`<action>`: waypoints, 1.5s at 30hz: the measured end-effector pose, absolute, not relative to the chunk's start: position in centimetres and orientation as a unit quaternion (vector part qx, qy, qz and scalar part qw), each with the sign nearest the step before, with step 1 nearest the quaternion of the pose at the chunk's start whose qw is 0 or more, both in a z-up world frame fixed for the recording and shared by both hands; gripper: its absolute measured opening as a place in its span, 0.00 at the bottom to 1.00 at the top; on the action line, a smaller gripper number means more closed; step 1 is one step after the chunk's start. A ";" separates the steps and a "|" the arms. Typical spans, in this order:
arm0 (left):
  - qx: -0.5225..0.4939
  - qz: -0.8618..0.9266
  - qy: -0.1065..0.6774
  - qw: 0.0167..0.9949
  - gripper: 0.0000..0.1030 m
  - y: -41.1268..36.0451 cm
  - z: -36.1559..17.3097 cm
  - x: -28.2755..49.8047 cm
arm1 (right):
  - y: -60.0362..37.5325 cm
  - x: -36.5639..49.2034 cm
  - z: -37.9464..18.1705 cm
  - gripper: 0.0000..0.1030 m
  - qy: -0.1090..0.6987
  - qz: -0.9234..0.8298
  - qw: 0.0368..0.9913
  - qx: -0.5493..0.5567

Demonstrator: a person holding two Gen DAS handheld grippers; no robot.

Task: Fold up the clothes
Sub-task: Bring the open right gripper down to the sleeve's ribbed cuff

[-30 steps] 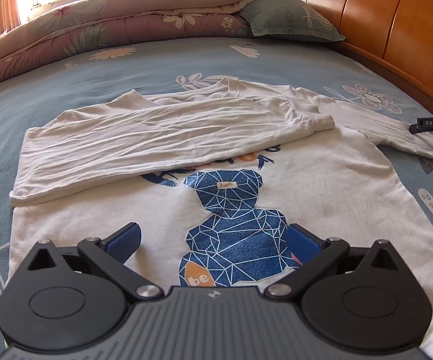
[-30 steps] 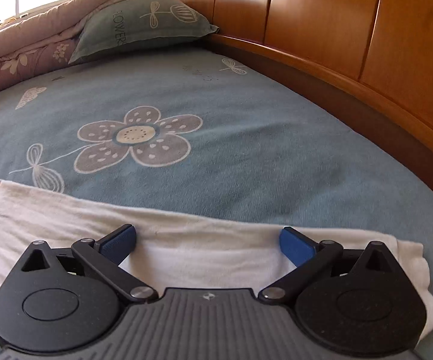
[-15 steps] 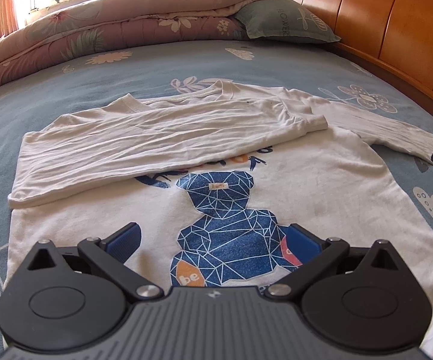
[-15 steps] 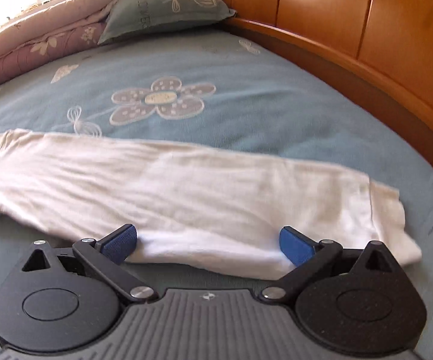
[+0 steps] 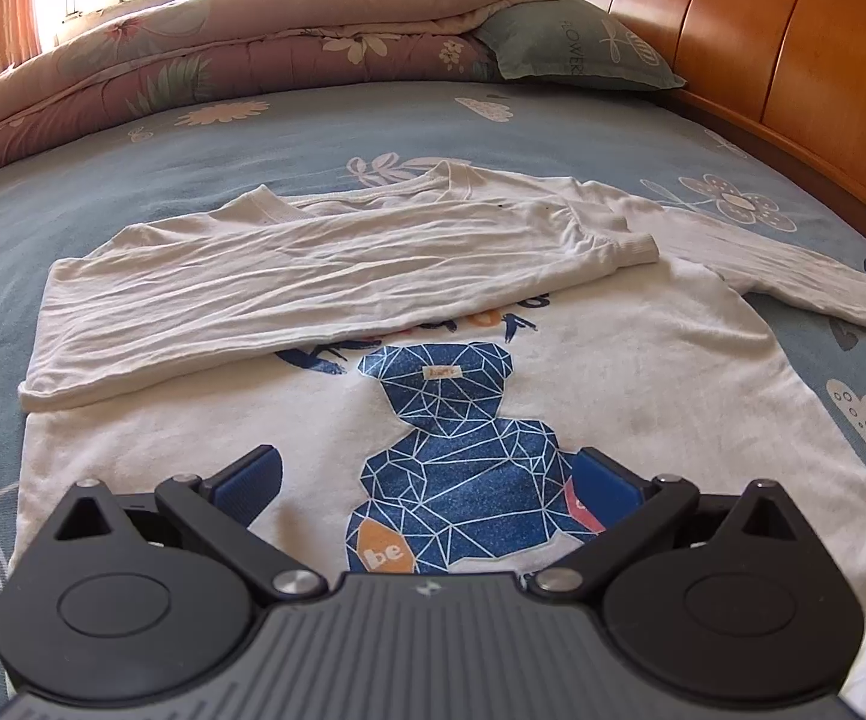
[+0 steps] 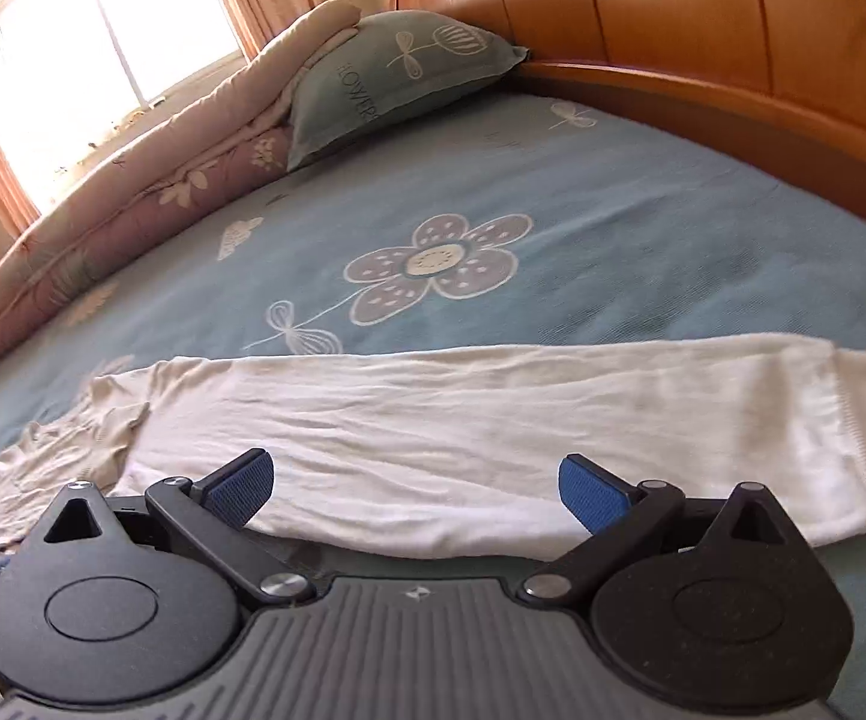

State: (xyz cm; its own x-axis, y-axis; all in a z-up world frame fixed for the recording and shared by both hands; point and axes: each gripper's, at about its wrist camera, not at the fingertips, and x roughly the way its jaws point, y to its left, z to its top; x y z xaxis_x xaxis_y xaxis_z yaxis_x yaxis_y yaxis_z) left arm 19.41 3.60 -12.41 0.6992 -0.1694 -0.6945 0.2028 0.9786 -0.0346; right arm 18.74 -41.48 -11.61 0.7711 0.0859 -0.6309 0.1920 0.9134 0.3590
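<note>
The right gripper (image 6: pixel 414 489) is pulling back from the outstretched sleeve (image 6: pixel 493 420) — more of it now showing, cuff included — so that sleeve's fold is likely next. The white long-sleeved shirt (image 5: pixel 643 372) is lying flat on the bedsheet (image 5: pixel 252 144) (other sleeve already crossing its chest). Both grippers' jaws are spreading wide, holding nothing; the left gripper (image 5: pixel 426 480) is hovering over the shirt's hem.

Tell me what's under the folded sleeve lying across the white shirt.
The folded sleeve covers the white long-sleeved shirt's upper chest. Blue and orange lettering peeks out below its edge; the rest of the print is hidden.
</note>
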 end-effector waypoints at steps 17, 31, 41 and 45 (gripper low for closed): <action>0.024 -0.145 0.349 0.926 0.99 2.4 -11.5 18.1 | -47.3 8.0 -12.3 1.00 0.273 -0.084 0.893 0.347; 0.052 -0.181 0.355 0.916 0.99 0.4 -12.3 17.7 | -42.8 11.0 -14.7 1.00 0.263 -0.053 0.932 0.245; 0.048 -0.180 0.365 0.912 0.99 0.3 -12.8 18.1 | -42.9 12.8 -15.1 1.00 0.245 -0.071 0.941 0.224; 0.047 -0.182 0.366 0.911 0.99 0.3 -12.9 18.1 | -43.6 13.6 -15.2 1.00 0.236 -0.073 0.940 0.236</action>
